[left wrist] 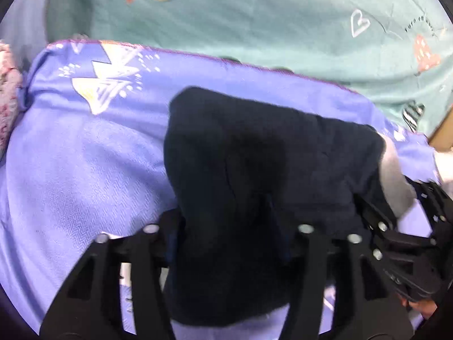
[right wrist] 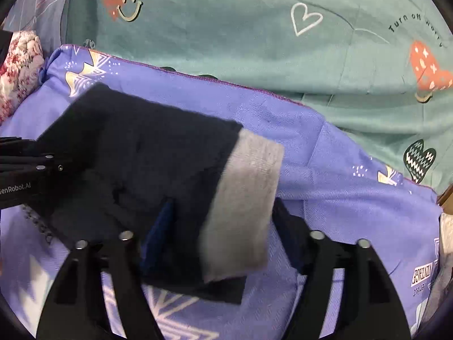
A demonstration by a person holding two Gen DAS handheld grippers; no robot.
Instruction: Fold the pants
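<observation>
The pants are dark navy with a grey waistband. They lie folded in a thick bundle on a purple patterned cover. In the left wrist view my left gripper has its fingers spread, and the dark cloth fills the gap between them. In the right wrist view my right gripper also stands wide, with the grey waistband and navy cloth lying between its fingers. The right gripper shows at the right edge of the left wrist view. The left gripper shows at the left edge of the right wrist view.
A teal sheet printed with hearts and smileys lies beyond the purple cover. A pink floral cloth sits at the far left. A brown wooden edge shows at the right. A grey garment lies at the right edge.
</observation>
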